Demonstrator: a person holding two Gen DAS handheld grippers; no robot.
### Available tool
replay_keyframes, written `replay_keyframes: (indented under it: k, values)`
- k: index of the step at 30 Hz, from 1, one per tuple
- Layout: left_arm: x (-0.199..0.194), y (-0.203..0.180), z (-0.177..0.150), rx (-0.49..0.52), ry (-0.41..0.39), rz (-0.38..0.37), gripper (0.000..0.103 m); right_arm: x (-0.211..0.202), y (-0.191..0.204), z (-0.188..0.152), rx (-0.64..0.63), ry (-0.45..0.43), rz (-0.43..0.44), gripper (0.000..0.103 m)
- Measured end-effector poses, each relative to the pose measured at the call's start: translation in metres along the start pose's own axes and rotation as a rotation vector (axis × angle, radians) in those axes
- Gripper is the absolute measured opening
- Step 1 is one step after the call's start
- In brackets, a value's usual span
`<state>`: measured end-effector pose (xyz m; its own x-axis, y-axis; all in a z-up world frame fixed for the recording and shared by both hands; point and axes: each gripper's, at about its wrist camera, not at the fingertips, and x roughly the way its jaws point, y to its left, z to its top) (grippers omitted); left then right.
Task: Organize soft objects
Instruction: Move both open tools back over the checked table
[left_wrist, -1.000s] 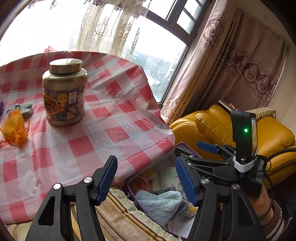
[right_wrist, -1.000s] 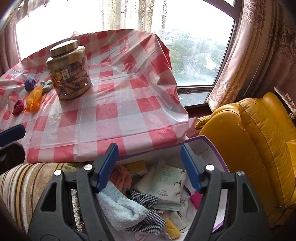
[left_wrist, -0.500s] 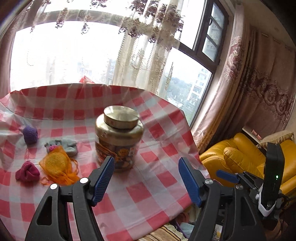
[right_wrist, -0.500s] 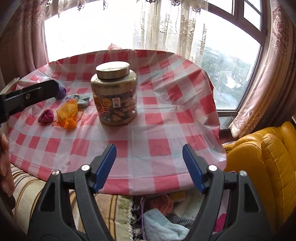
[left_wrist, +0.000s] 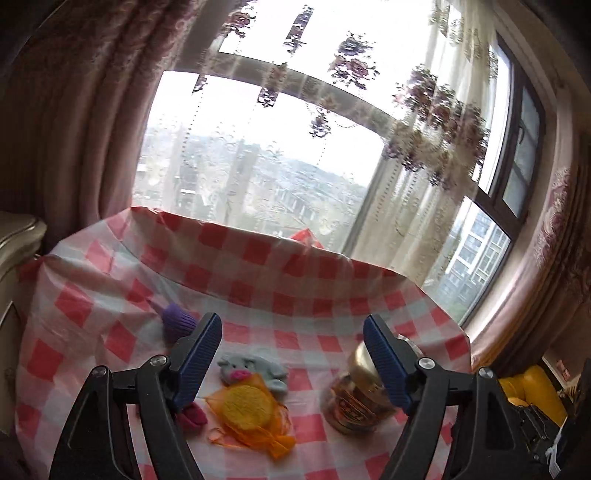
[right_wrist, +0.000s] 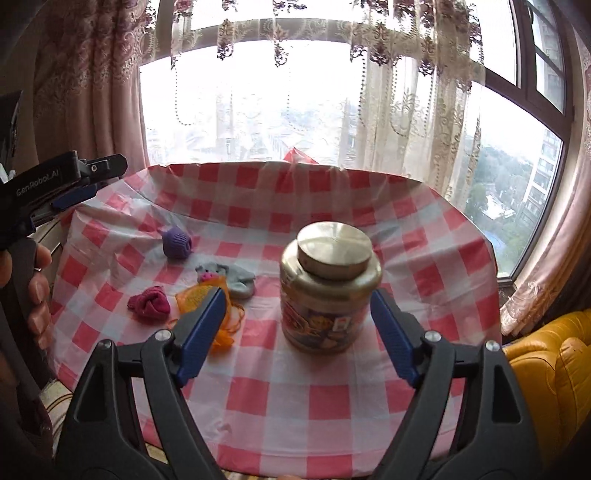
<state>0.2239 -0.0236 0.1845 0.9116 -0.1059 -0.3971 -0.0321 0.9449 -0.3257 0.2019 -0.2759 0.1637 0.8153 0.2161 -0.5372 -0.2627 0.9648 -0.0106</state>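
Approach step: left tongs (left_wrist: 291, 360) and right tongs (right_wrist: 295, 332), both spread and empty; the orange mesh pouch (left_wrist: 249, 408) is probably grasped next.

Your left gripper (left_wrist: 291, 356) has black plastic arms with triangular cut-outs, silver screws at the pivots, and ribbed blue fingers (left_wrist: 199, 354). Your right gripper (right_wrist: 295, 334) is built the same: black arms, silver screws, ribbed blue pads (right_wrist: 203, 332). In the right wrist view the left unit's black body carries white "GenRobot.AI" lettering and a blue part. Your left hand (right_wrist: 35, 291) is bare-skinned, with pale fingernails.
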Motion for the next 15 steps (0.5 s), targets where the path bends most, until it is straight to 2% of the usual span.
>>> replay_keyframes:
  k: [3,6,11,15]
  values:
    - [0.002,0.037,0.016,-0.05,-0.009,0.062,0.082,0.017,0.022,0.012,-0.014,0.005,0.046,0.084]
    - [0.008,0.073,0.013,-0.087,-0.006,0.136,0.082,0.038,0.042,0.021,-0.016,0.024,0.092,0.085]
    - [0.035,0.131,-0.022,-0.208,0.082,0.197,0.082,0.083,0.072,0.026,-0.016,0.077,0.126,0.086]
    - [0.067,0.16,-0.054,-0.273,0.167,0.214,0.082,0.134,0.089,0.016,-0.047,0.172,0.161,0.086]
